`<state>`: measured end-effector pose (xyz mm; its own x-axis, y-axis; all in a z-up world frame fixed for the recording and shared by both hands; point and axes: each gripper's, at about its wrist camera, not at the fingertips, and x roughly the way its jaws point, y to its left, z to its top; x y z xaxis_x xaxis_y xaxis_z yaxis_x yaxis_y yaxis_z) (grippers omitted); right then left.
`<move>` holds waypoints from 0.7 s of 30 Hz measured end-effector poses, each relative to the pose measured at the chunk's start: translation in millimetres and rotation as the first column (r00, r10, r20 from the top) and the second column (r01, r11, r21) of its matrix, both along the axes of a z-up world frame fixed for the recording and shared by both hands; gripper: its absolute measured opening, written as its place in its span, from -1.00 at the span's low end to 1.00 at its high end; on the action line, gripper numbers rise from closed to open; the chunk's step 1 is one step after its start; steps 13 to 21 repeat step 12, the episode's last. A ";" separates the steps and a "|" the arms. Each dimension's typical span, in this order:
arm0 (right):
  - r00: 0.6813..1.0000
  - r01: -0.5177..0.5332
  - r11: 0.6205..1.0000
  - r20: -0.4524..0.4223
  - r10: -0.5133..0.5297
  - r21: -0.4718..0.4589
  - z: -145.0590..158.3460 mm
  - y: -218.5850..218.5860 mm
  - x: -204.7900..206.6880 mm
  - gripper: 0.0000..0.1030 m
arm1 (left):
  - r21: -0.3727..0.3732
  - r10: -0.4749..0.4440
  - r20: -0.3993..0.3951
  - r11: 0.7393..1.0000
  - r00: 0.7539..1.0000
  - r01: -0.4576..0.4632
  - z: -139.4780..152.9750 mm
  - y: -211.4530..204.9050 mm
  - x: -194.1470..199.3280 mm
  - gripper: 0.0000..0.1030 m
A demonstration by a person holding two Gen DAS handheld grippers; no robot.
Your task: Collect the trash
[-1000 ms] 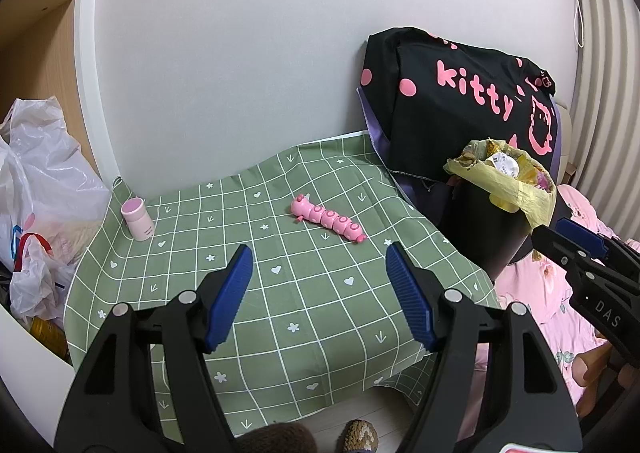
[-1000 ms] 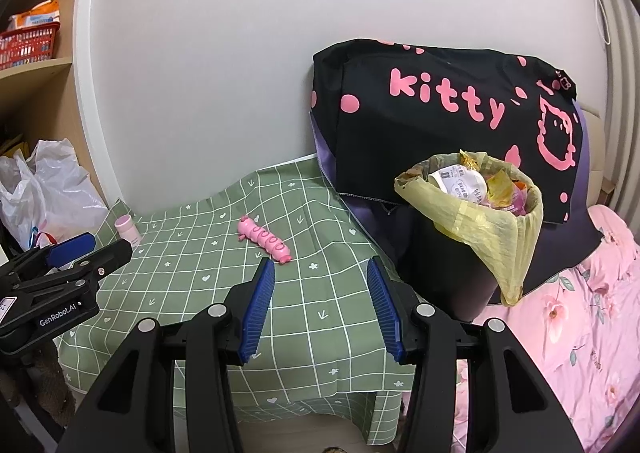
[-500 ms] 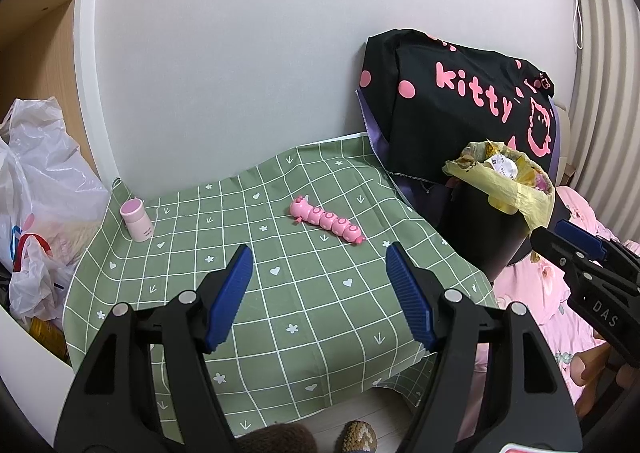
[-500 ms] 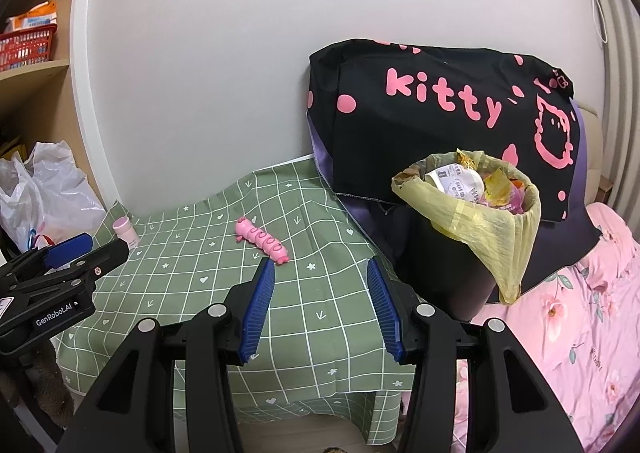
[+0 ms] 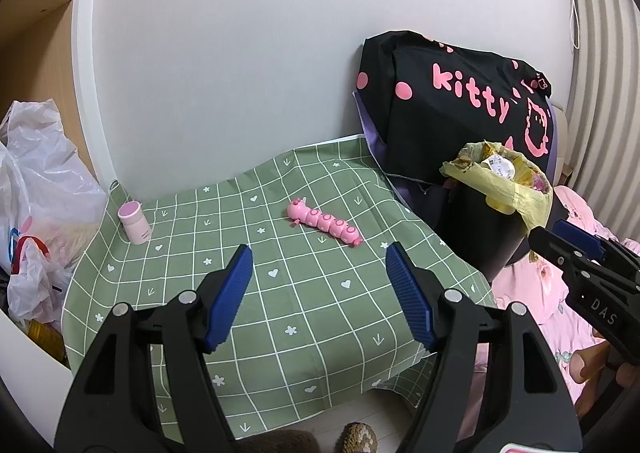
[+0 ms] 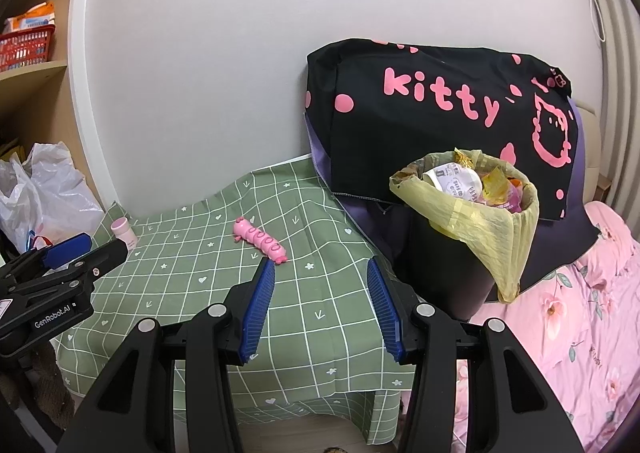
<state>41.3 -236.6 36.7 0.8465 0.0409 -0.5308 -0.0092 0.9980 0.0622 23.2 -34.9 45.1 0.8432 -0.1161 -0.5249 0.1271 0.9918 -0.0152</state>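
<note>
A black bin [image 6: 448, 273] with a yellow liner [image 6: 492, 221] stands right of the table, full of wrappers and paper; it also shows in the left wrist view [image 5: 480, 237]. My left gripper [image 5: 318, 293] is open and empty above the front of the green checked tablecloth [image 5: 288, 305]. My right gripper [image 6: 320, 305] is open and empty over the table's front right part, left of the bin. A pink caterpillar toy [image 5: 325, 221] lies mid-table, also in the right wrist view [image 6: 260, 240]. A small pink jar [image 5: 135, 222] stands at the back left.
A black "kitty" bag [image 6: 436, 117] leans on the wall behind the bin. White plastic bags [image 5: 36, 205] sit left of the table. A pink floral bedcover [image 6: 568, 333] lies to the right. Shelves with a red basket [image 6: 24, 49] are at far left.
Both grippers have stayed open and empty and have drifted only slightly; the scene is nearly unchanged.
</note>
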 end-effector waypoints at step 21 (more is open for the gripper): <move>0.988 -0.135 0.991 -0.084 0.134 -0.017 -27.4 20.5 59.5 0.02 | 0.009 0.150 -0.145 0.989 0.978 -0.151 -37.5 43.0 49.4 0.37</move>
